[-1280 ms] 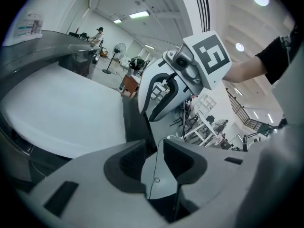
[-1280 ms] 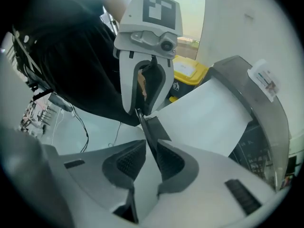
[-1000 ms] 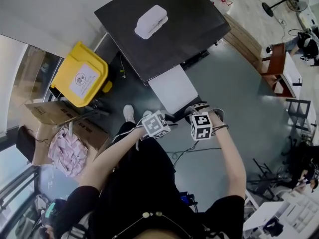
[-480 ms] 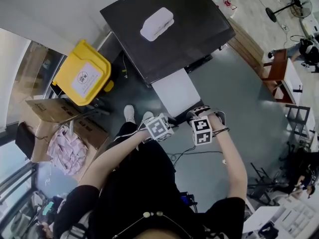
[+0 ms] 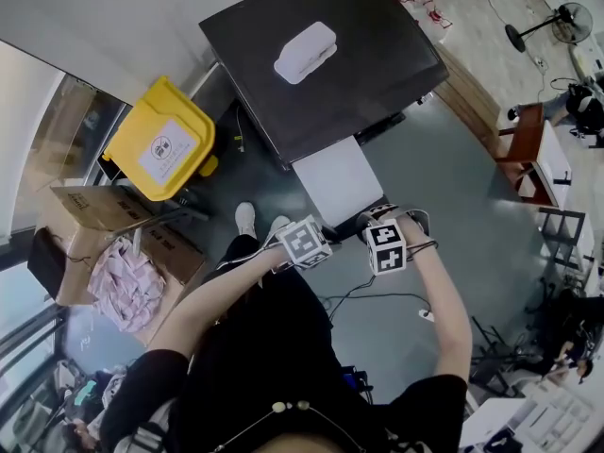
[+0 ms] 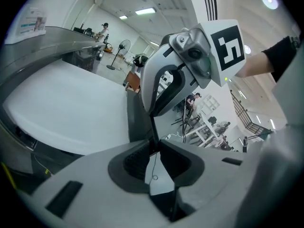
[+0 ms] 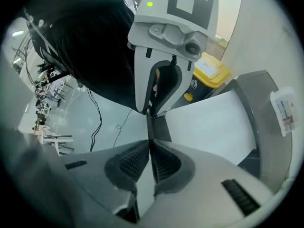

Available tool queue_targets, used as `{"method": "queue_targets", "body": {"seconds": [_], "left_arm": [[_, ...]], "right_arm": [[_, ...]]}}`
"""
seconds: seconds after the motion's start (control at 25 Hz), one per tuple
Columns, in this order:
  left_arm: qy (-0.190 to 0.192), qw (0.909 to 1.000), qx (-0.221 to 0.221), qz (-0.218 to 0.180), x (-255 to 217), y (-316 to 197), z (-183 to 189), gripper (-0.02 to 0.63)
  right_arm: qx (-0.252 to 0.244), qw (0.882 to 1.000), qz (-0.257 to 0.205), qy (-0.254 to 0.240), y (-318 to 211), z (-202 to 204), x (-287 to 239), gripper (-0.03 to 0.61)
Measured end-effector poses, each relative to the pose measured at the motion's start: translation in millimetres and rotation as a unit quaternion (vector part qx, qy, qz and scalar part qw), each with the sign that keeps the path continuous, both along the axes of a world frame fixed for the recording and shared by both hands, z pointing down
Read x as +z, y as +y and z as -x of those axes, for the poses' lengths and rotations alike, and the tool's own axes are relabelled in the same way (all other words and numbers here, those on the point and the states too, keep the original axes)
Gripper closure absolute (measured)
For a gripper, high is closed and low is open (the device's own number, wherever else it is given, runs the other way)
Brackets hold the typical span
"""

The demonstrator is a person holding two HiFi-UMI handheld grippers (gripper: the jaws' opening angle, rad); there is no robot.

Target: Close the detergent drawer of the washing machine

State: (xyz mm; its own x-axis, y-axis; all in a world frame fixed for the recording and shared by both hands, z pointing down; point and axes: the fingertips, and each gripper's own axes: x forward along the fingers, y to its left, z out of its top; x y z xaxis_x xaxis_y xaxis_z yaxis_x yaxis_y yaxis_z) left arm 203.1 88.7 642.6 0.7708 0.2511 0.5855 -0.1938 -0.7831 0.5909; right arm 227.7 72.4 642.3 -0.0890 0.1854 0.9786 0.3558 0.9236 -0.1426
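Note:
A dark-topped washing machine (image 5: 349,74) stands ahead, and a white flat panel (image 5: 335,179) juts from its front towards me. Both grippers sit at that panel's near edge and face each other. A thin dark strip (image 7: 149,125) beside the panel (image 7: 209,122) runs from jaw to jaw. My left gripper (image 6: 153,144) has just been closing, and its tips pinch the strip (image 6: 152,127). My right gripper (image 7: 150,144) has also been closing, and its pads are nearly together on the same strip. In the head view the left gripper (image 5: 321,232) and right gripper (image 5: 370,226) are close together.
A white box (image 5: 305,52) lies on the washer's top. Left of the machine are a yellow bin (image 5: 162,142), a cardboard box (image 5: 85,210) and pink cloth (image 5: 127,286). Cables (image 5: 377,300) trail over the grey floor. Wooden furniture (image 5: 528,130) stands at the right.
Both grippers stay at the panel's near edge, about where they were. The whole head view has drifted slightly, so the washer sits a little further right in the frame.

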Motion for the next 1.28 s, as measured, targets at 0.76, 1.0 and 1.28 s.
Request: {"method": "queue_targets", "body": {"seconds": [0.76, 1.0, 1.28], "left_arm": [[-0.005, 0.9989, -0.046, -0.009, -5, -15, 1, 0.555], [-0.01, 0.9976, -0.066, -0.018, -5, -33, 11, 0.555], [-0.014, 0.9959, -0.086, -0.025, -6, -37, 13, 0.558]], "right_arm": [[0.039, 0.999, 0.0, -0.014, -17, 1, -7, 0.541], [0.033, 0.999, -0.013, -0.018, -34, 11, -6, 0.541], [0.035, 0.999, 0.001, -0.016, -36, 12, -6, 0.541]]}}
